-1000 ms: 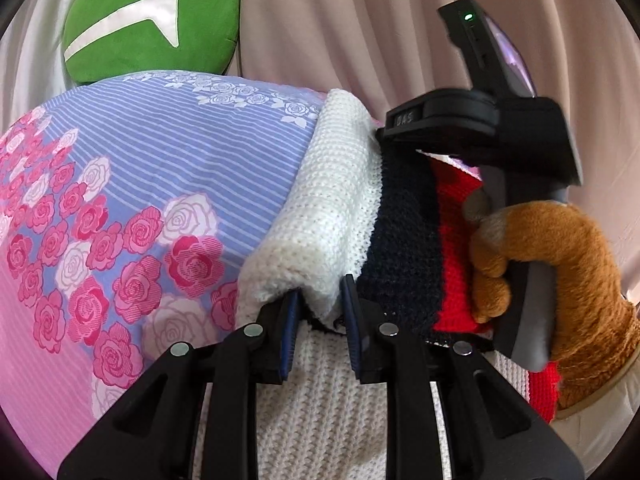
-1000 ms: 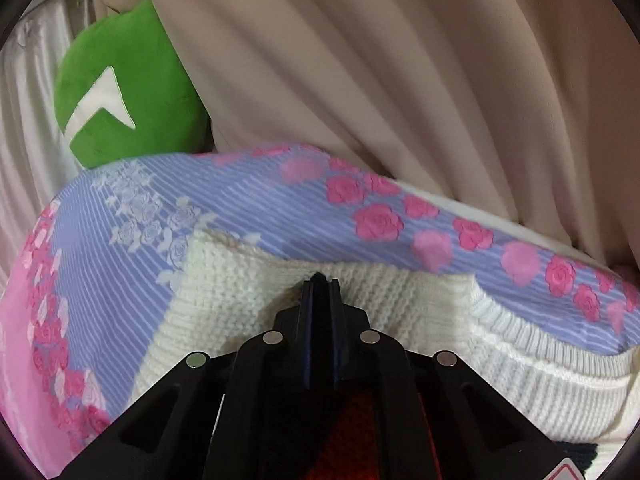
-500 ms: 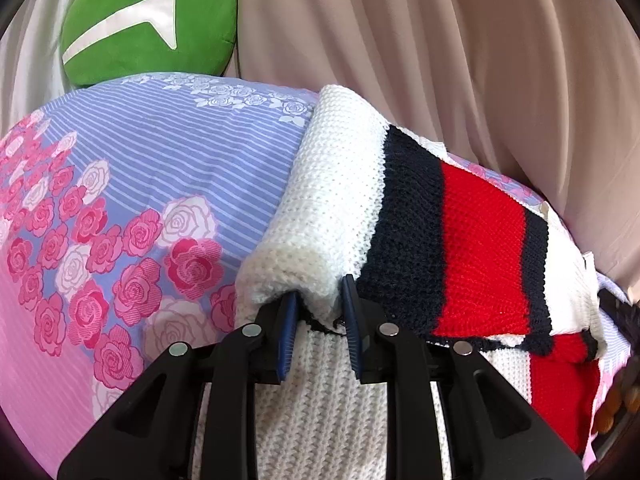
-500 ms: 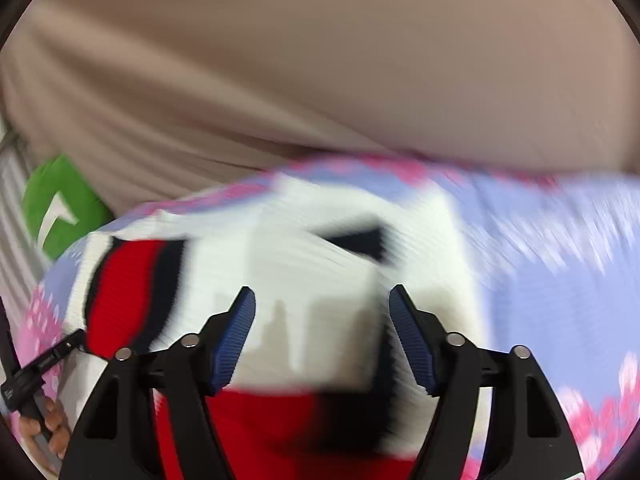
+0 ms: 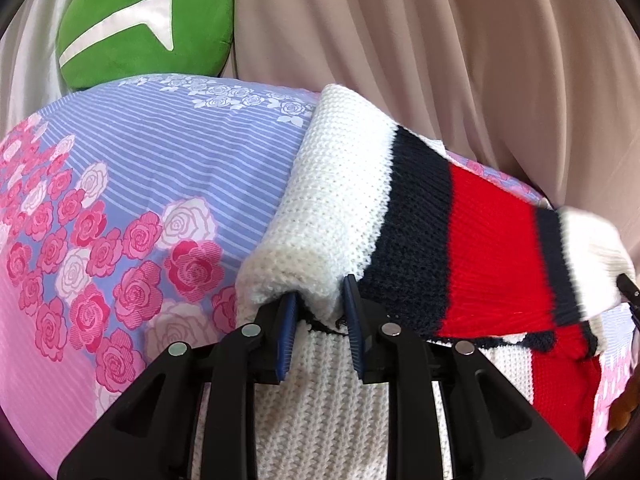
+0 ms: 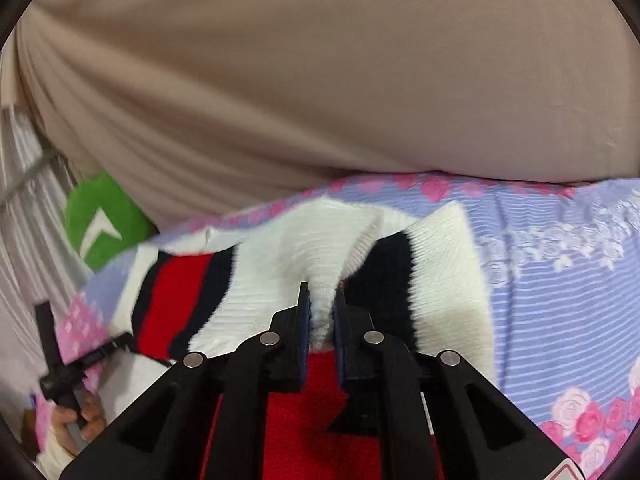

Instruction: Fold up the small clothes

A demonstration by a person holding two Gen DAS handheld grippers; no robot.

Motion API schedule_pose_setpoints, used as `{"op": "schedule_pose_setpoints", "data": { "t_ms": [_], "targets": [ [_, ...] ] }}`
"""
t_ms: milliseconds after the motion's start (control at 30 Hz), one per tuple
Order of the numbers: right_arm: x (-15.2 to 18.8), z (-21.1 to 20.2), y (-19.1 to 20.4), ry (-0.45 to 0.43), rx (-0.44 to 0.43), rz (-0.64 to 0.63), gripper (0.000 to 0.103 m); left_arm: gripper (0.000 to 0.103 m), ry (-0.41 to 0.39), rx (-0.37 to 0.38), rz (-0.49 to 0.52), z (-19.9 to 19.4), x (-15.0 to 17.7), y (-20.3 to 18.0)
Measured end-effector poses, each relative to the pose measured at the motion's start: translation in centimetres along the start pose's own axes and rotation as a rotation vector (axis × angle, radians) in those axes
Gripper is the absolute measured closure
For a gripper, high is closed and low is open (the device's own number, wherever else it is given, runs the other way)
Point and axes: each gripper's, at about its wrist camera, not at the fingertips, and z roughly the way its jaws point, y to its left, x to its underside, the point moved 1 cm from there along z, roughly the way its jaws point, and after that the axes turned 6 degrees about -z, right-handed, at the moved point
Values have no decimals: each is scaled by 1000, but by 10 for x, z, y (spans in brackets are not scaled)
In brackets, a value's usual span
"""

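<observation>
Half a second earlier the right gripper [image 6: 320, 312] had blurred jaws spread wide above the sweater [image 5: 344, 208]; now they had closed to a narrow gap, pinching a white fold of the knit. In the left view, the sweater's far right edge had lifted and blurred, while the left gripper [image 5: 318, 320] had stayed put, its blue-padded jaws clamped on the rolled white edge of the sweater.

The sweater, white with navy and red stripes, lay partly folded on a bed covered by a bedsheet [image 5: 168, 152], lilac with white stripes and pink and white roses. At the far left, a green cushion [image 5: 144, 20] with a white arrow mark leaned at the head of the bed. Beige curtains [image 5: 440, 40] hung behind, filling the background.

The left gripper sat low at the sweater's near left edge, pointing across the bed. In the right view, at the lower left, the person's left hand [image 6: 80, 424] gripped a black handle. The right gripper pointed toward the curtains, over the red stripe.
</observation>
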Motion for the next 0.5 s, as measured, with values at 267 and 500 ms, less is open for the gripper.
{"op": "schedule_pose_setpoints", "data": {
  "t_ms": [267,500],
  "targets": [
    [17,36,-8,114,106,-6,91,77,3,-17,31,3,0,-8],
    [7,5,66,37,-42,-112,83,77,-3,-35,47,2,1,-8]
  ]
}}
